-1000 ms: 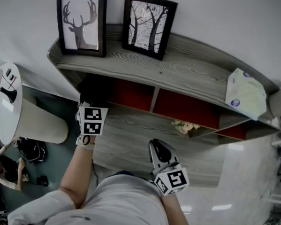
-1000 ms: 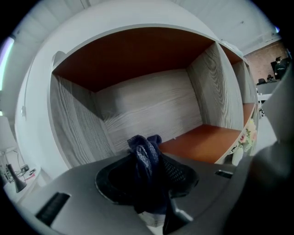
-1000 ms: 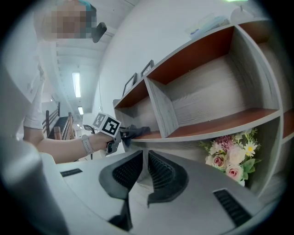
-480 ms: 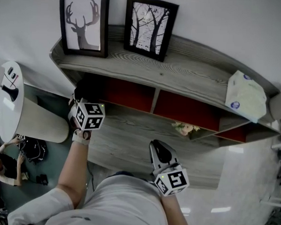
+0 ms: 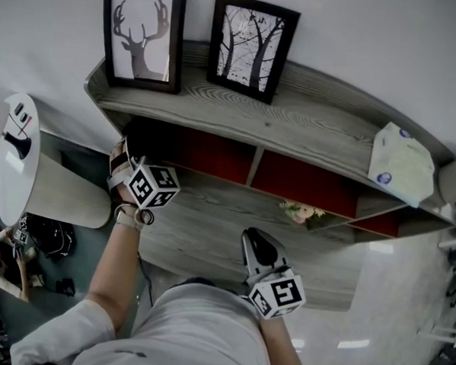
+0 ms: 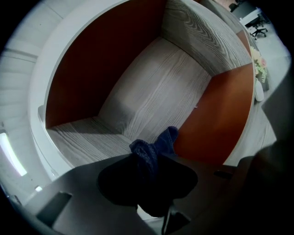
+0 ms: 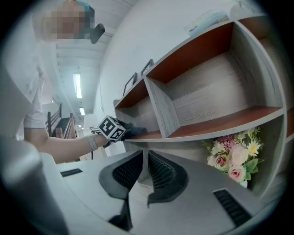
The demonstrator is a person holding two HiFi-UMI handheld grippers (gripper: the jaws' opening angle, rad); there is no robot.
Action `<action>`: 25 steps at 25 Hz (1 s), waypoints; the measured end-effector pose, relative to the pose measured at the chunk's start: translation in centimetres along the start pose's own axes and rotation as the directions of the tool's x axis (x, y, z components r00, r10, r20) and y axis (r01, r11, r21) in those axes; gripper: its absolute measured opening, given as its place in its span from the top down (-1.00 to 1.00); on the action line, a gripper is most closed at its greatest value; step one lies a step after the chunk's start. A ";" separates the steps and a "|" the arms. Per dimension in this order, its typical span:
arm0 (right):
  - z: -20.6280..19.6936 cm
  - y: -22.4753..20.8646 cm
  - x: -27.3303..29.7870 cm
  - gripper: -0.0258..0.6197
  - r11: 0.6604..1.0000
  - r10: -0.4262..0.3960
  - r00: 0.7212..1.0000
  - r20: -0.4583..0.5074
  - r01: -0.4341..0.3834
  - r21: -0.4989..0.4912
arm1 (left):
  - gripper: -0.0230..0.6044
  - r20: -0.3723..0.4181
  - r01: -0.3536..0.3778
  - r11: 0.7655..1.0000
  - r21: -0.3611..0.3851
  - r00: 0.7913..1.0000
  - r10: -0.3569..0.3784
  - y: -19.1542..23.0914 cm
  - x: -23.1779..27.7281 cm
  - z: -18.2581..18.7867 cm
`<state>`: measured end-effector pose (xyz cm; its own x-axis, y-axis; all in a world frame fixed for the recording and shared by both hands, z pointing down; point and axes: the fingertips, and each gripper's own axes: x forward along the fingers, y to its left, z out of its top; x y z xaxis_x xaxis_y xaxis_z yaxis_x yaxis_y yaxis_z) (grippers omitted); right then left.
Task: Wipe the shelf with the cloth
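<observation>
Left gripper [image 5: 139, 169]: I hold it at the mouth of the leftmost compartment of the shelf [image 5: 308, 117], with its marker cube facing up and outward. The jaws are clamped on the cloth [image 6: 153, 148], a dark blue knit bunched between them. One fold pokes out past the tips toward the compartment's grey wood-grain panel and red-brown panels.

Seen from the right gripper view, the left gripper [image 7: 111, 128] sits at the front edge of the middle board, and the cloth [image 7: 134, 132] lies dark along that edge (I cannot confirm contact with the board from my own camera).

Right gripper [image 5: 260, 247]: I hold it low and close to my body, in front of the lower board and well apart from the left one. Its jaws [image 7: 144, 170] are drawn almost together with only a thin slit between them, and nothing is in the slit.

Other items:
- The deer picture [image 5: 144, 32] and the tree picture [image 5: 253, 43] stand upright on the top board against the wall.
- The tissue pack [image 5: 400, 162] lies near the right end of the top board.
- The flowers [image 5: 301, 211] are tucked under the middle board, to the right of centre.
</observation>
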<state>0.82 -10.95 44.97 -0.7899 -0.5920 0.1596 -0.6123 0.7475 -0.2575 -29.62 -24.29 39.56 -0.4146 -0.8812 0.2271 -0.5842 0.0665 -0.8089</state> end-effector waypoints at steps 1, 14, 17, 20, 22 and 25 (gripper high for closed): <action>0.0 0.0 0.0 0.79 1.000 0.002 1.000 0.001 -0.002 0.000 | 0.54 0.007 -0.018 1.000 0.012 1.000 0.018 0.5 -0.1 0.4; 0.3 -0.6 0.2 0.79 1.000 0.017 1.000 0.011 -0.017 0.007 | 0.54 0.107 -0.230 0.969 0.094 0.970 0.220 7.5 -1.7 5.6; 0.3 -0.5 0.3 0.79 1.000 0.023 1.000 0.009 -0.023 0.009 | 0.54 0.100 -0.236 0.960 0.149 0.970 0.223 6.9 -0.6 5.5; 0.3 -0.8 0.2 0.79 1.000 0.020 1.000 0.008 -0.020 0.013 | 0.54 0.092 -0.254 0.946 0.200 0.966 0.240 6.5 -0.1 5.2; 0.2 -1.1 0.2 0.79 1.000 0.015 1.000 0.010 -0.015 0.021 | 0.54 0.090 -0.254 0.941 0.225 0.967 0.239 6.3 0.0 5.2; 0.2 -1.3 0.3 0.79 0.999 0.014 1.000 0.011 -0.014 0.033 | 0.54 0.079 -0.239 0.939 0.247 0.971 0.226 5.9 0.2 5.1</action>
<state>1.36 -12.11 45.18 -0.7977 -0.5853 0.1452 -0.5998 0.7455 -0.2906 -29.56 -26.46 32.04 -0.4795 -0.8775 -0.0053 -0.2776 0.1574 -0.9477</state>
